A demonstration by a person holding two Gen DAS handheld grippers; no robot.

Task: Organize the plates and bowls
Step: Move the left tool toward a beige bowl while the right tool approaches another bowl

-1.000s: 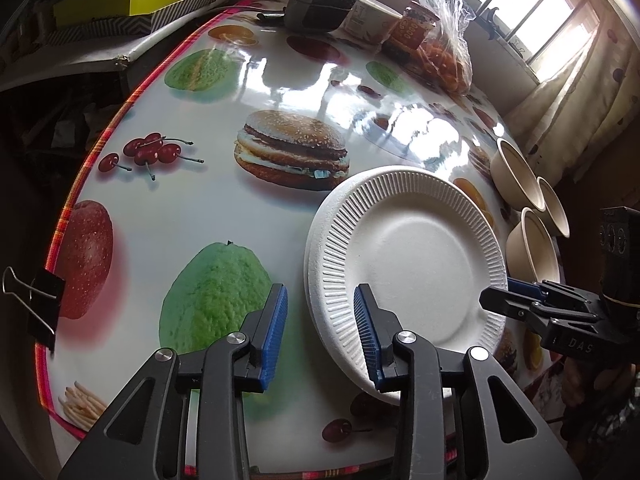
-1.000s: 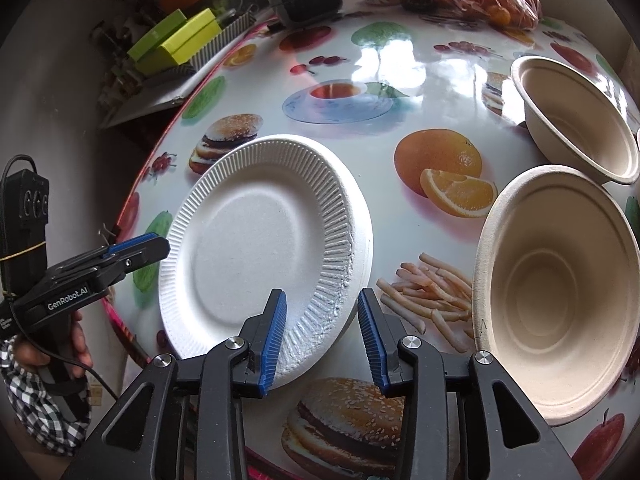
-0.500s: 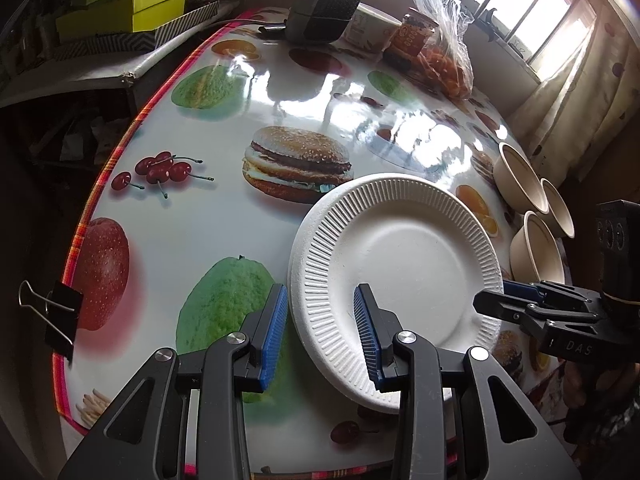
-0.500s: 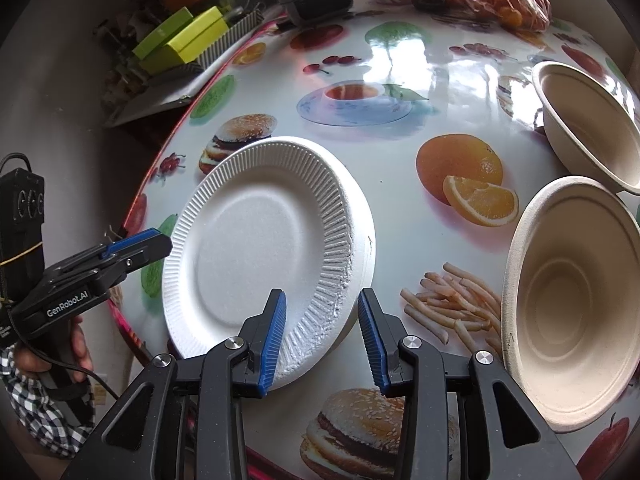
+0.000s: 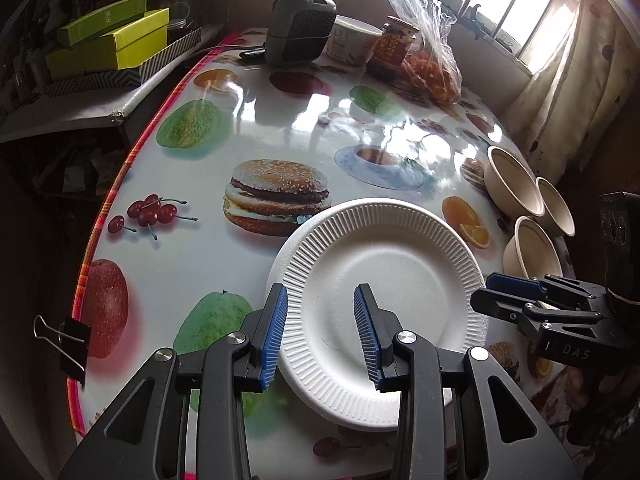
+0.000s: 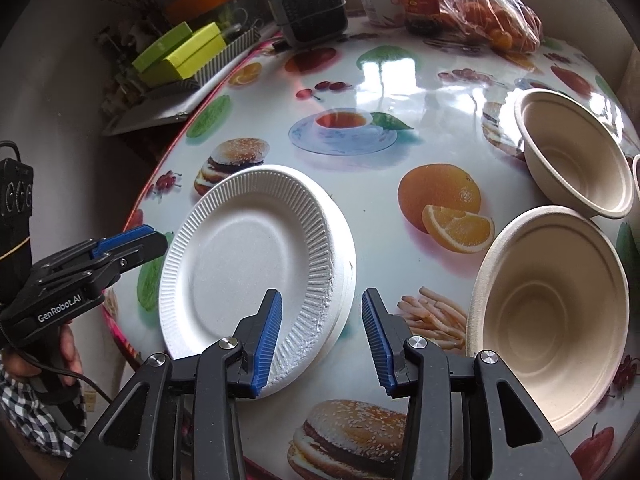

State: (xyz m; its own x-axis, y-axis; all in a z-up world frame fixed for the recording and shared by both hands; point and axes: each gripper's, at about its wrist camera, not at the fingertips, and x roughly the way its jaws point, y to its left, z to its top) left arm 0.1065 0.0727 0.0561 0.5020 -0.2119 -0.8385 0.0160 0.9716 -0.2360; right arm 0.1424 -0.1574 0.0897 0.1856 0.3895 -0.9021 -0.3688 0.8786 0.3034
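A: Where do the plates (image 6: 248, 256) sit?

B: Stacked at the near edge of the tabletop (image 5: 280, 128), between both tools. The layered rim on the right side suggests more than one plate.

A: And the bowls?

B: Well to the right: the large bowl (image 6: 548, 316) is nearest, with another bowl (image 6: 576, 156) beyond it, so like seems grouped with like.

A: Is either tool grasping anything?

B: No. The left hand-held gripper (image 5: 320, 328) is released, its jaws apart over the plates' near left rim. The right hand-held gripper (image 6: 320, 332) is also spread wide, straddling the stack's right rim, probably lining up a pinch.
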